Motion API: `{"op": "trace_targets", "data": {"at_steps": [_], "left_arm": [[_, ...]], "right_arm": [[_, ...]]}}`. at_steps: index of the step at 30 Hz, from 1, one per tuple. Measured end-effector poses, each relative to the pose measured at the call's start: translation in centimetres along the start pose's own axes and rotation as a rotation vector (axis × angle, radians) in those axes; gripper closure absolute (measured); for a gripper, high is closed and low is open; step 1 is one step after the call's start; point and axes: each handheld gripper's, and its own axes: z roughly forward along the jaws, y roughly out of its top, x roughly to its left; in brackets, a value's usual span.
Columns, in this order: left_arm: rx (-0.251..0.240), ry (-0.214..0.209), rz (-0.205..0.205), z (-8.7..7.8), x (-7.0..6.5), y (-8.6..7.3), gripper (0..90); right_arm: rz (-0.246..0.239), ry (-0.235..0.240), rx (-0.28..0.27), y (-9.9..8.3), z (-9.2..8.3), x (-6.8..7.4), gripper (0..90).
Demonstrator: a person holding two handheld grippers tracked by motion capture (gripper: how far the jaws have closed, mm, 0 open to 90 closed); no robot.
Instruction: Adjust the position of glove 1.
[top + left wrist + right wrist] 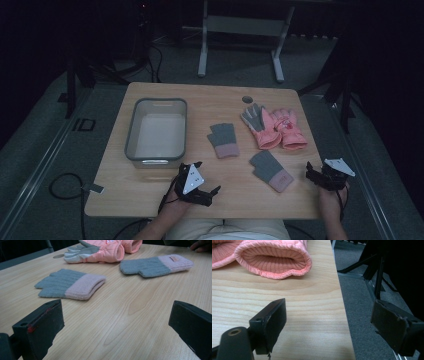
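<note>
Starting step: likely the gloves get picked up and put in the grey bin, though that is a guess from how things lie.
Doing it well: go for one glove at a time. Come down on the soft cuff, pinch it in the middle, and lift it clear before moving left to the bin.
Left tool: it sits at the near edge of the worktop, just near of the bin. Its jaws are wide open. It holds nothing and touches nothing.
Right tool: it sits at the near right corner of the worktop, partly past the edge. Its jaws are wide open too, with nothing between them.
Nearest grey glove: it lies flat between the two tools, with its pink cuff pointing near and right.
Other grey glove: it lies flat in the middle of the worktop, right of the bin, cuff toward the near side.
Pink gloves: the pair lies side by side at the far right, touching each other. One shows a grey palm.
Bin: it looks empty, but the light is dim, so I am not fully sure.
Watch out: the right tool is close to the worktop edge, so move inward first.
</note>
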Motion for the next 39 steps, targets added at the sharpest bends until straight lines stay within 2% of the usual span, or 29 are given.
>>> {"op": "trace_targets", "data": {"at_steps": [3,6,11,17,21,25,32,39], "left_arm": [[0.0,-0.001,-0.001,0.0,0.0,0.0,0.0],[-0.008,-0.004,-0.025,-0.1,0.3,-0.1,0.0],[-0.011,-0.009,-0.043,-0.1,0.5,-0.1,0.0],[-0.01,-0.01,-0.044,-0.1,0.5,-0.1,0.0],[-0.01,-0.01,-0.045,-0.1,0.5,-0.1,0.0],[-0.01,-0.009,-0.044,-0.1,0.5,-0.1,0.0],[-0.015,-0.01,-0.05,-0.2,0.6,-0.1,0.0],[-0.018,-0.009,-0.053,-0.2,0.6,-0.1,0.0]], "right_arm": [[0.005,0.008,-0.008,0.0,0.0,-0.1,13.3],[0.012,0.01,-0.011,0.0,0.0,-0.2,13.3],[0.015,0.014,-0.011,0.0,0.0,-0.3,13.4],[0.023,0.01,-0.02,-0.1,-0.1,-0.3,13.4],[0.05,0.021,-0.023,-0.1,-0.2,-0.5,13.4],[0.032,0.025,-0.017,0.1,-0.2,-0.3,13.4],[0.047,0.033,-0.02,0.7,-0.8,-0.4,13.3],[0.032,0.032,-0.011,1.9,-1.1,-0.3,13.4]]}}
